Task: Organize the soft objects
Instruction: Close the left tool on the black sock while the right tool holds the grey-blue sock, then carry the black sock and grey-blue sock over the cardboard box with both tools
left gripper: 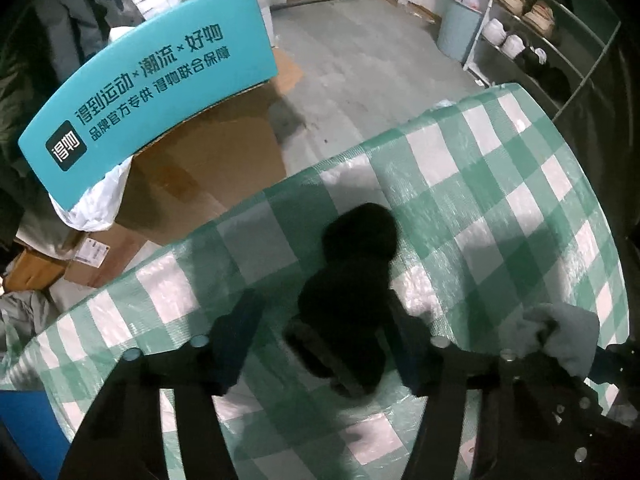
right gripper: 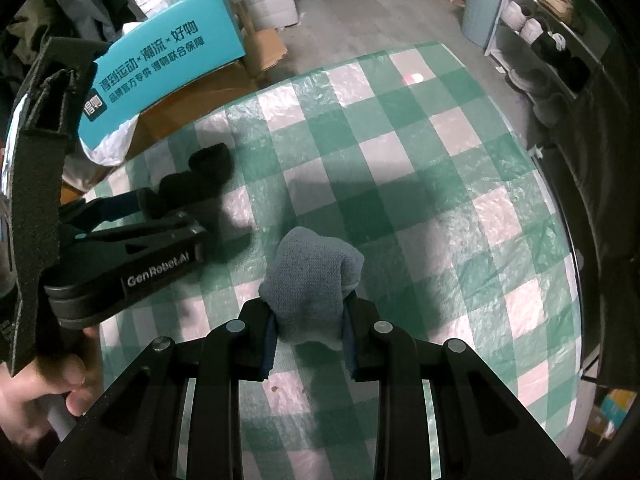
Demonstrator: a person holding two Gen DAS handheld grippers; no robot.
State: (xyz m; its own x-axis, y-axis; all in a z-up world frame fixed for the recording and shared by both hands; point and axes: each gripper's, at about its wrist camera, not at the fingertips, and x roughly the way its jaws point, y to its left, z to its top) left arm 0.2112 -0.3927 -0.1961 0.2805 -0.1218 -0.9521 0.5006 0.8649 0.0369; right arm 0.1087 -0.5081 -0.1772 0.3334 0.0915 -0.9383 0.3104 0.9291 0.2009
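Note:
A black sock (left gripper: 352, 280) lies on the green-and-white checked tablecloth (left gripper: 500, 184), between the fingers of my left gripper (left gripper: 324, 332), whose jaws stand wide apart around it. In the right wrist view the black sock (right gripper: 200, 176) lies at the left of the table, with the left gripper (right gripper: 160, 216) at it. My right gripper (right gripper: 308, 340) is shut on a grey sock (right gripper: 312, 280), bunched up between its fingers just above the cloth (right gripper: 400, 160). The grey sock also shows at the right of the left wrist view (left gripper: 568, 336).
A teal box (left gripper: 148, 92) sits on cardboard boxes (left gripper: 208, 160) beyond the table's left edge, with plastic bags around. A shoe rack (left gripper: 532, 32) and a pale blue bin (left gripper: 460, 32) stand at the right. A small red spot (right gripper: 414, 78) lies on the far cloth.

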